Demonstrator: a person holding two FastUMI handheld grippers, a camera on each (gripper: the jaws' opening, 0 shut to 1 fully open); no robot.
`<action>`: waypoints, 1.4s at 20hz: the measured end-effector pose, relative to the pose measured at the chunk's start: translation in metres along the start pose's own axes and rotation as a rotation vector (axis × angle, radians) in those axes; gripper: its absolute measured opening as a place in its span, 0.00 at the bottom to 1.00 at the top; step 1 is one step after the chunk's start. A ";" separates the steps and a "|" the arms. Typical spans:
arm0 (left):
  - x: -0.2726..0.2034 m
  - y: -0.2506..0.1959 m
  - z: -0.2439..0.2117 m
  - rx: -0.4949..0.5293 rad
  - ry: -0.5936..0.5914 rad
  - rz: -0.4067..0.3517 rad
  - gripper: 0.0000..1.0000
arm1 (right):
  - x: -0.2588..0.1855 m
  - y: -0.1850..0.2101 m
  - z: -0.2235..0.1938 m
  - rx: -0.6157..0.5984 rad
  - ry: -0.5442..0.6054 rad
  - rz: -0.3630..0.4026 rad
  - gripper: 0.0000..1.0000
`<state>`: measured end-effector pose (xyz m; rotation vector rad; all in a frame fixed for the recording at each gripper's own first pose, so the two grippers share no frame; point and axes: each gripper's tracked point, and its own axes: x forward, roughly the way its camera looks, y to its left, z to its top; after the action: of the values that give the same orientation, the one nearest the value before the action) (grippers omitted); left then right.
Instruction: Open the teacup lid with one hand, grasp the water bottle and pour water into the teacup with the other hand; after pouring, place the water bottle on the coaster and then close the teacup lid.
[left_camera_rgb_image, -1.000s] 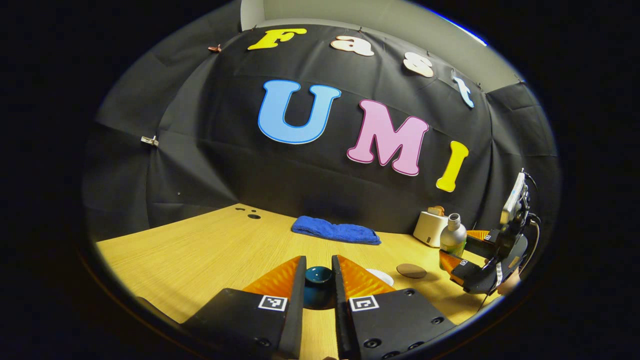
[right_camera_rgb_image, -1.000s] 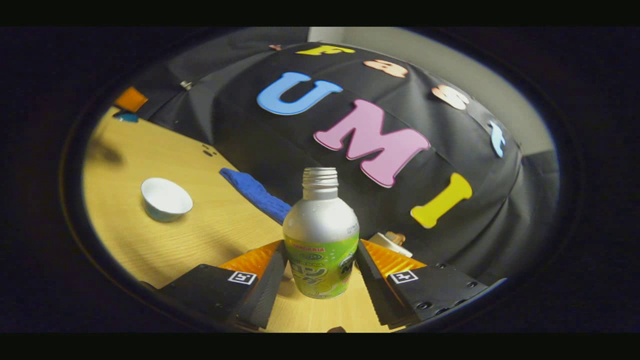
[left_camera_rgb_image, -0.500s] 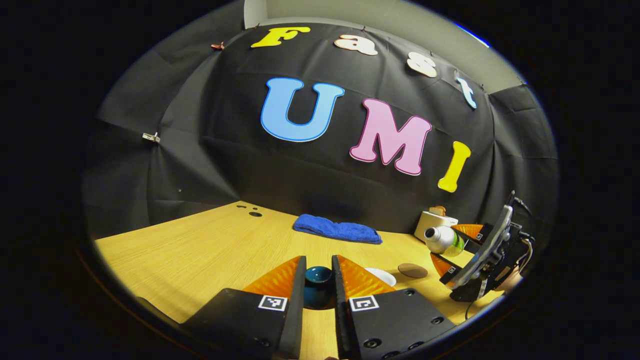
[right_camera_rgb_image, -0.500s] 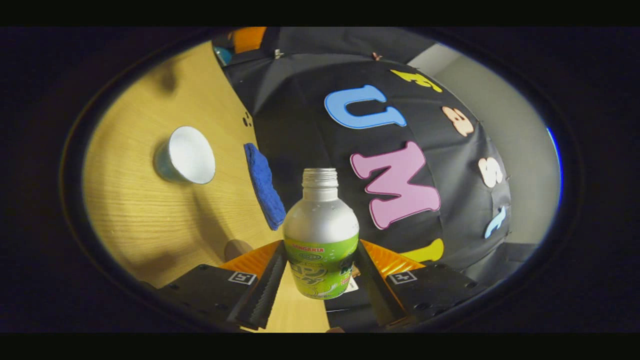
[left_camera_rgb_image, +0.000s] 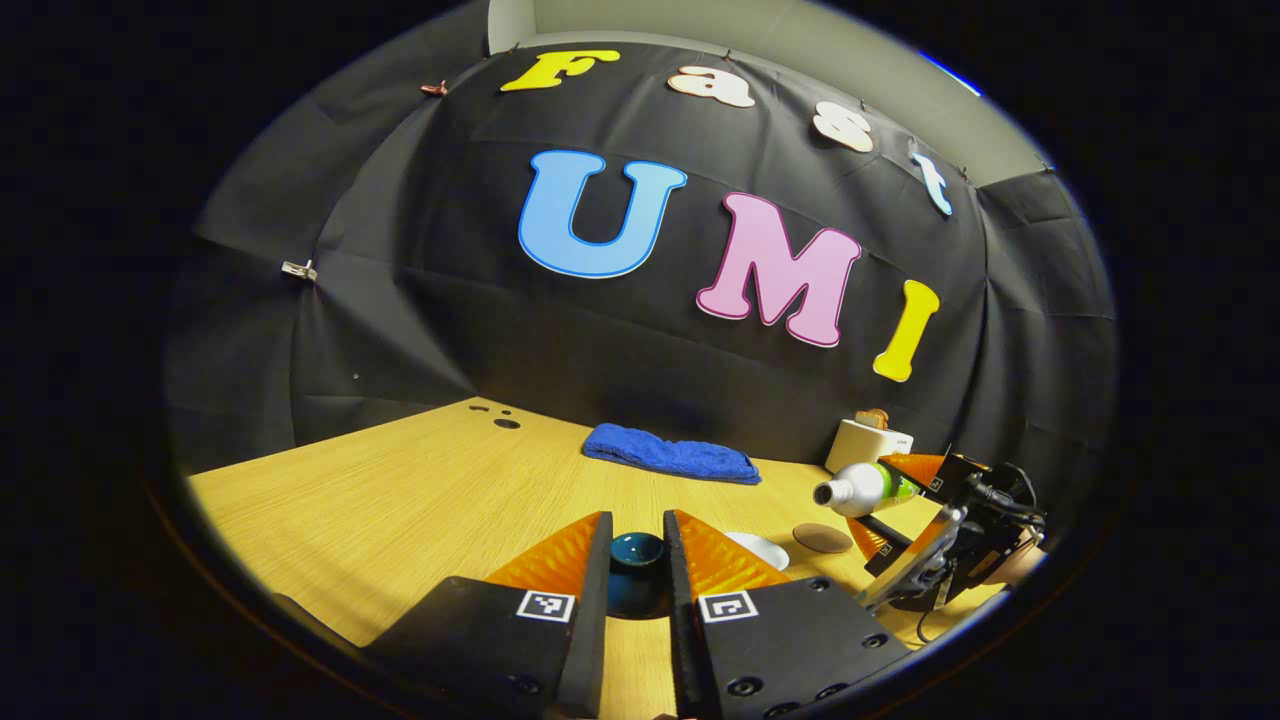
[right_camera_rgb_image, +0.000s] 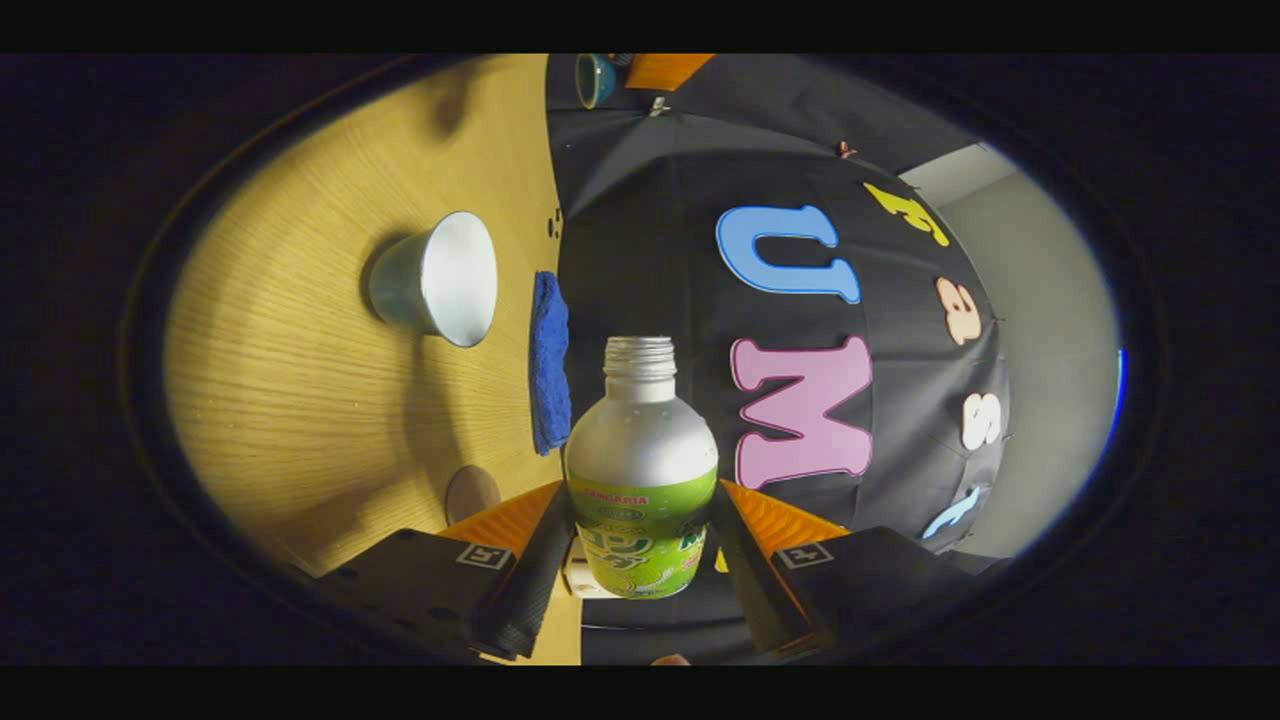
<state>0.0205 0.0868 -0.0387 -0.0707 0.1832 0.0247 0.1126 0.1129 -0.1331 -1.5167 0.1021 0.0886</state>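
In the left gripper view, your left gripper holds the dark lid pinched between its 2 fingers, narrow, low over the table; the white rim of the cup peeks out just right of the right finger, so the lid sits beside the cup and clear of its mouth; farther right, your right gripper carries the bottle tipped nearly flat, its long axis running right to left with the open neck pointing left toward the cup; the neck looks short of the cup and higher than it, with the round coaster lying on the table between them; the blue towel and a white box sit back by the wall.

In the right gripper view, your right gripper is clamped on the bottle, 1 finger on each side of its green label; the table stands on edge to the left here, which fits a bottle rolled onto its side; the cup lies up and left of the neck, its open white mouth turned toward the wall side, well apart from the neck; the coaster is near your left finger, the towel between cup and bottle.

So the pour turns on this: the neck points along the table, but the cup is off its line; you likely need to carry the neck over the cup's mouth, or water lands on the table.
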 end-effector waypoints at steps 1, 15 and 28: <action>0.001 0.000 0.000 -0.001 0.002 0.002 0.31 | 0.001 0.001 0.001 -0.019 -0.003 0.001 0.80; 0.002 0.002 -0.004 -0.009 0.016 -0.001 0.31 | 0.007 0.009 0.009 -0.224 -0.038 0.022 0.80; 0.002 0.005 -0.005 -0.009 0.021 0.004 0.31 | 0.007 0.014 0.010 -0.306 -0.056 0.020 0.77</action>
<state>0.0215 0.0911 -0.0438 -0.0797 0.2040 0.0291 0.1181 0.1238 -0.1475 -1.8175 0.0601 0.1690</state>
